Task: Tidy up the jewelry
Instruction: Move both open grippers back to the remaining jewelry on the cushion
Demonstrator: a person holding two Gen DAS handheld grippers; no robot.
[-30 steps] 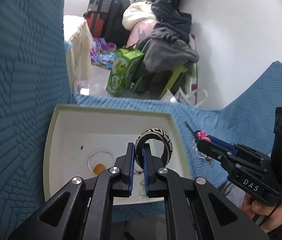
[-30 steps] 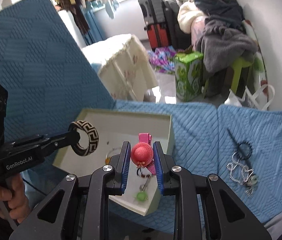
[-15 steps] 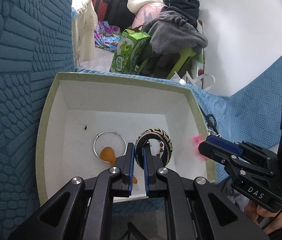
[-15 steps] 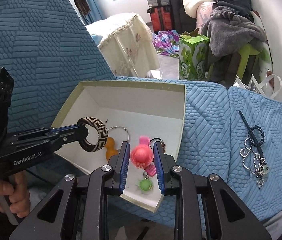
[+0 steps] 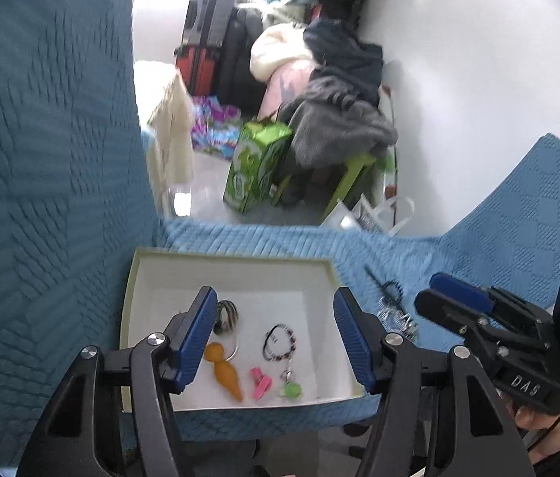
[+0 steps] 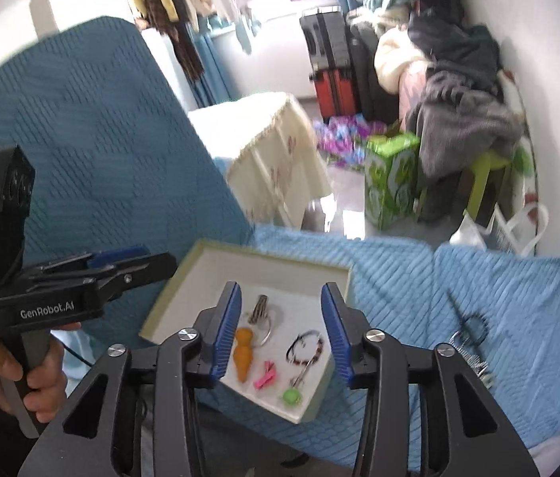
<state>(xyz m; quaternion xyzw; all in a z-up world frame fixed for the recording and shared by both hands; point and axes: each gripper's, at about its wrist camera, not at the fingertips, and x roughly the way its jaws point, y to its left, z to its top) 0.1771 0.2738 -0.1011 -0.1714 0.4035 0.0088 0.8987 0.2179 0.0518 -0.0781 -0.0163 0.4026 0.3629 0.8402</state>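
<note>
The white box (image 5: 133, 310) on the blue quilt now holds the patterned bangle (image 5: 226, 315), an orange pendant (image 5: 226, 373), a pink clip (image 5: 260, 382) and a beaded bracelet (image 5: 280, 342). Both the left gripper (image 5: 276, 338) and right gripper (image 6: 280, 330) hang above it, jaws opening wide with nothing between them. Left to gather, apparently: the tangle of chains (image 6: 470, 342) on the quilt to the box's right.
</note>
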